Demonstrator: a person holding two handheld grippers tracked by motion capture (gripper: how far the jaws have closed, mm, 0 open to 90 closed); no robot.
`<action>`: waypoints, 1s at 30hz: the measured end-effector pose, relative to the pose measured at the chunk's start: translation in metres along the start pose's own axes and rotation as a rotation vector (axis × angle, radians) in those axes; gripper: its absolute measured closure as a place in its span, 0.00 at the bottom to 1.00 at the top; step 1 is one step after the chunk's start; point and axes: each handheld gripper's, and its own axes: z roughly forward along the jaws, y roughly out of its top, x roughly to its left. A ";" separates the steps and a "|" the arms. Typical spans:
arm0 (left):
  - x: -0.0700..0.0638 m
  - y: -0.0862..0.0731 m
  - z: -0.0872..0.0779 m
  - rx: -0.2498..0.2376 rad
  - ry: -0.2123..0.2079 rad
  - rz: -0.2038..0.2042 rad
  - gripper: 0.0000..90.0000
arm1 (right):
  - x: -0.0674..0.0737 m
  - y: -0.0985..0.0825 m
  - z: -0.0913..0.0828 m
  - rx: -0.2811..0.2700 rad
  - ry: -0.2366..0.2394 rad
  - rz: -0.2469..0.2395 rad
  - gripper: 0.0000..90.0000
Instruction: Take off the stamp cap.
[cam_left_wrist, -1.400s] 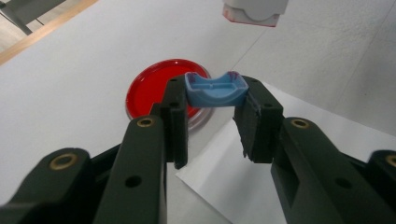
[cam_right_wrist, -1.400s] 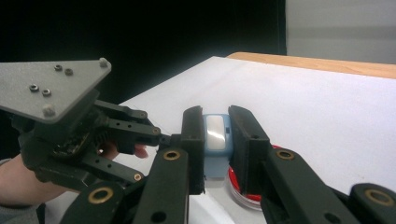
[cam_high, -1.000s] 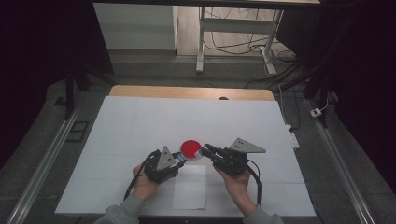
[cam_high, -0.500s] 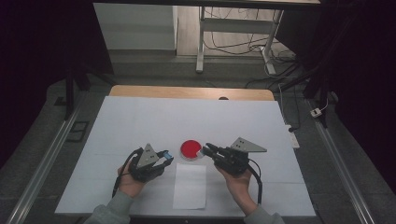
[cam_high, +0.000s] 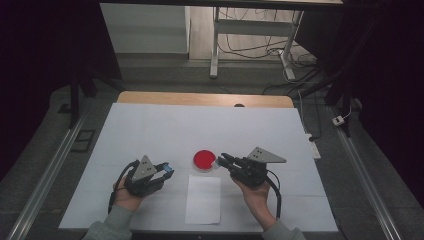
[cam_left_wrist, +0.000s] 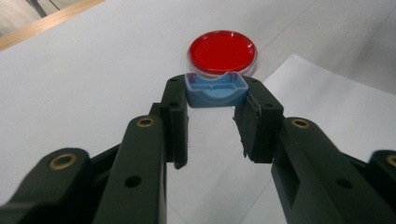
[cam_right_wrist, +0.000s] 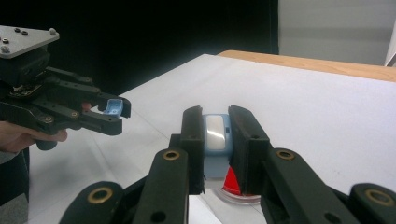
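Your left gripper (cam_left_wrist: 215, 100) clamps a small blue cap (cam_left_wrist: 215, 89) at its tips, left of the paper sheet (cam_high: 203, 199) | your right gripper (cam_right_wrist: 216, 135) clamps a pale blue holder (cam_right_wrist: 215, 140) | red dish (cam_high: 204, 160) sits between them on the white table (cam_high: 150, 130)

My left gripper (cam_left_wrist: 215, 100), matt black plastic with brass-coloured pins, clamps a smooth light-blue plastic cap (cam_left_wrist: 215, 89). My right gripper (cam_right_wrist: 217, 140) pinches a light-blue plastic piece with a glossy pale face (cam_right_wrist: 215, 133). The round red dish with a clear glossy plastic rim (cam_left_wrist: 222, 51) shines; the white bench cover (cam_high: 165, 130) looks matt, the white paper sheet (cam_high: 203, 199) smooth.
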 end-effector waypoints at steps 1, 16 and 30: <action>0.001 -0.001 -0.001 0.000 0.000 -0.005 0.73 | 0.000 0.000 0.000 0.000 0.000 -0.001 0.84; 0.011 -0.021 -0.023 0.005 0.028 -0.059 0.73 | -0.002 0.002 -0.002 -0.004 -0.008 -0.013 0.84; 0.016 -0.036 -0.037 0.005 0.040 -0.102 0.73 | -0.002 0.003 -0.001 0.007 -0.016 -0.035 0.84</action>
